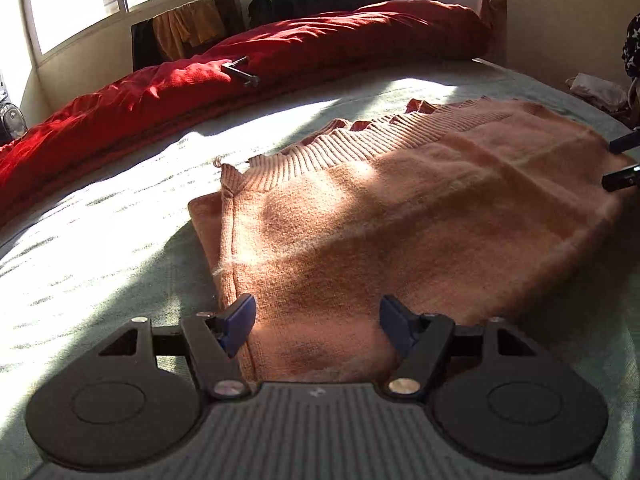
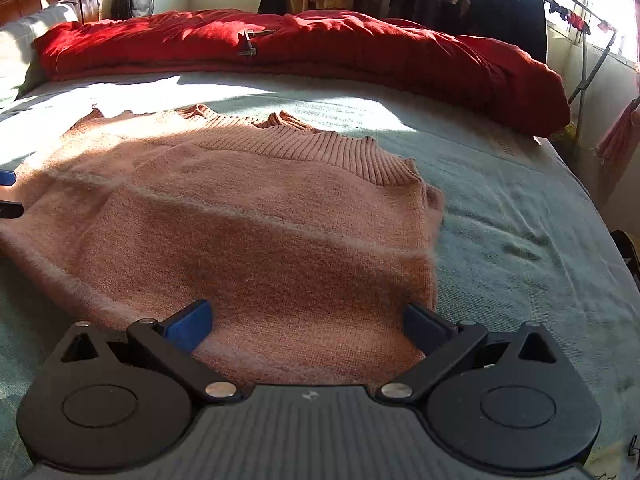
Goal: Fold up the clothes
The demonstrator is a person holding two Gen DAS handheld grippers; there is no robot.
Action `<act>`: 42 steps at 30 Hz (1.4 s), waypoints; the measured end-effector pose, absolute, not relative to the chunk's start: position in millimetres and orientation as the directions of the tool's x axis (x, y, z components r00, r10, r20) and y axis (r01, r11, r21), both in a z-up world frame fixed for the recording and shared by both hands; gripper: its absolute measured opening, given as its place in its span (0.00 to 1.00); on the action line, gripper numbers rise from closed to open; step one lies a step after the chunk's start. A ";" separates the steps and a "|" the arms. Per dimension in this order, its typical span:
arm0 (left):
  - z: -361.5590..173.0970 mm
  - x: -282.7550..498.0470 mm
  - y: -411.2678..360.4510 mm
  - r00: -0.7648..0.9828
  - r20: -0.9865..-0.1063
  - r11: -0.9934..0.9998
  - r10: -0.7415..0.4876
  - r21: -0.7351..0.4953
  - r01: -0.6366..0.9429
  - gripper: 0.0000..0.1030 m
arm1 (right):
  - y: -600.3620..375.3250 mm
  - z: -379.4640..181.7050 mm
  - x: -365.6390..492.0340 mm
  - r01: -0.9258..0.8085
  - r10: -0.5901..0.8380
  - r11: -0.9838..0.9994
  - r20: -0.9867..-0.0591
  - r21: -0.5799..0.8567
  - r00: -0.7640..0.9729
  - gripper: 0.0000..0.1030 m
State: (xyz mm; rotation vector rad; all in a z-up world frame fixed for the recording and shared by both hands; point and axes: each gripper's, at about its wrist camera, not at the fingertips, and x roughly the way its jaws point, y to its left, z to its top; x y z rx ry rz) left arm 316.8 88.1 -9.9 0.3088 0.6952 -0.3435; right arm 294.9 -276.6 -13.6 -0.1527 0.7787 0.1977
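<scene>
We hold both tools low over the near edge of a peach knitted sweater (image 1: 380,216) that lies spread flat on a bed (image 1: 100,240) covered with a pale green sheet, its ribbed hem on the far side from us. Our left tool (image 1: 318,322) points forward along the sweater's left portion, its blue-padded fingers (image 1: 240,320) apart with the knit lying between them, clamped on nothing. Our right tool (image 2: 308,322) sits the same way at the sweater's right portion, level and forward-facing, its fingers (image 2: 188,326) spread wide over the fabric; the right-hand finger is at the sweater's side edge. In the left wrist view the dark tips of the right tool show at the far right rim, just beside the sweater's edge. Sun falls in bands across the knit and the sheet. Behind the sweater, well apart from it, a red duvet (image 2: 320,52) is bunched along the far side of the bed, with a small metal object (image 2: 250,42) resting on it
</scene>
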 end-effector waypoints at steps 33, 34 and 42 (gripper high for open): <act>-4.3 380.4 92.5 0.680 -0.606 0.904 -0.414 -0.188 0.383 0.66 | -306.6 -25.4 350.1 -0.077 0.340 0.912 -0.637 0.402 0.692 1.00; -6.8 388.8 93.8 0.681 -0.603 0.906 -0.415 -0.205 0.370 0.66 | -306.4 -25.4 349.3 -0.073 0.336 0.912 -0.635 0.403 0.695 1.00; -30.9 398.9 120.2 0.680 -0.646 0.938 -0.346 -0.259 0.230 0.67 | -291.4 -23.8 345.9 -0.097 0.289 0.945 -0.662 0.311 0.692 1.00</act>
